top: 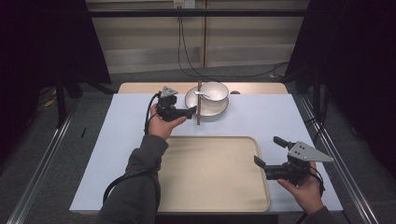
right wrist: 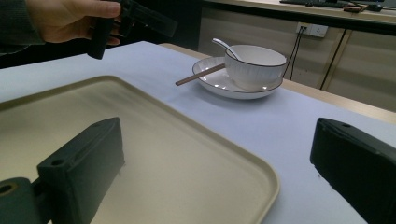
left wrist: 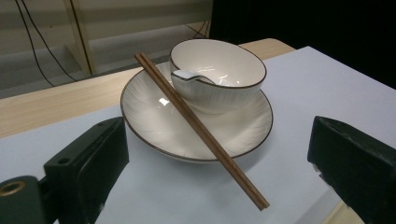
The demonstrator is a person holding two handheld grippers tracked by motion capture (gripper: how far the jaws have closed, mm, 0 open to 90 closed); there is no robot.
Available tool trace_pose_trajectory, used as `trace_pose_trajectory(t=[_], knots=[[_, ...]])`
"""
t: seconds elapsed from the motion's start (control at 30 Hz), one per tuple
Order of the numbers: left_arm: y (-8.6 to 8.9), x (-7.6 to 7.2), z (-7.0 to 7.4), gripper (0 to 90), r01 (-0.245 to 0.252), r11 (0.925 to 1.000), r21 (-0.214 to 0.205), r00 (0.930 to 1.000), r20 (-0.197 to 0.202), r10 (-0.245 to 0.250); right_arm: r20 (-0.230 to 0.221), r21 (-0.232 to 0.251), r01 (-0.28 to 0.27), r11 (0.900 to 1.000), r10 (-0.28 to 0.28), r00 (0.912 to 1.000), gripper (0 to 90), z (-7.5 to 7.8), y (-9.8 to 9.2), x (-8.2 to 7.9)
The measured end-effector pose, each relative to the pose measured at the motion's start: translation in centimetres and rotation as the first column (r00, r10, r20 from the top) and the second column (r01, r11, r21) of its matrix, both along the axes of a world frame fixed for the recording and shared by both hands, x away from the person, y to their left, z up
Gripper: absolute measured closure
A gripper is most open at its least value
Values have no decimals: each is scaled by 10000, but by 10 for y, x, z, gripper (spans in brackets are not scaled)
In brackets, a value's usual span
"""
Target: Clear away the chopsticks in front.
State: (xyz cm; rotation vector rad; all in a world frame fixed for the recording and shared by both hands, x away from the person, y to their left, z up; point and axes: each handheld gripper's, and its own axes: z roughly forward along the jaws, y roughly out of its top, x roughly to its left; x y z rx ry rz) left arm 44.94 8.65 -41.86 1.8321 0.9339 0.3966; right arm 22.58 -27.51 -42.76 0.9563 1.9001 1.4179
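While the left gripper (top: pixel 189 112) hovers near the chopsticks (top: pixel 198 103), jaws spread, empty | right gripper (top: pixel 268 151) held over tray (top: pixel 212 196) corner, jaws wide, empty

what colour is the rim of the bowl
A thin dark brown line on a white bowl, seen best in the left gripper view.

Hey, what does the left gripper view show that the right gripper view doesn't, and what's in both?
Left gripper view alone: the chopsticks seen close and full length, lying across the plate, one end past its rim.

Right gripper view alone: the beige tray, and the person's hand holding the left gripper above the table.

Both: the bowl on the plate, the white spoon inside it, the chopsticks, the pale blue table cover, and two open black jaws.
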Motion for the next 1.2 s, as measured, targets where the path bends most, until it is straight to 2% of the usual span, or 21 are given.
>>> trace_pose_trajectory(t=[0.2,0.37,0.43,0.67,0.8,0.87,0.93,1.1,1.13,1.17,1.2], knots=[[-10,12,-5,67,-268,9995,140,9992,-280,272,-122,69,-61,10000,62,9999,24,0,1,-1],[-16,20,-8,95,-472,9980,431,9979,-431,491,5,-3,-93,10000,93,10000,24,0,1,-1],[-17,21,-8,103,-521,9979,385,9975,-459,539,-7,9,-68,10000,68,10000,24,0,1,-1],[-22,33,-11,232,-1096,9908,798,9906,-731,1154,-42,5,-118,9999,118,9999,24,0,1,0],[-25,37,-14,282,-1078,9913,757,9886,-971,1150,18,-9,-141,9999,141,9999,24,0,0,0],[-28,41,-19,292,-1064,9900,924,9878,-1040,1159,4,92,-134,9999,134,9999,24,0,1,0],[-30,45,-23,336,-1029,9894,1023,9841,-1343,1162,12,58,-116,9999,116,9999,24,0,1,0],[-37,54,-25,385,-1268,9850,1175,9788,-1463,1434,-20,108,-118,9999,118,9999,25,1,0,0],[-38,56,-26,385,-1359,9837,1174,9759,-1553,1533,-16,99,-130,9999,131,9999,25,0,0,0],[-39,58,-26,435,-1475,9811,1254,9712,-1693,1676,-7,74,-143,9999,144,9999,25,0,0,0],[-40,60,-26,435,-1517,9804,1260,9703,-1703,1720,-7,74,-143,9999,144,9999,25,0,0,0]])
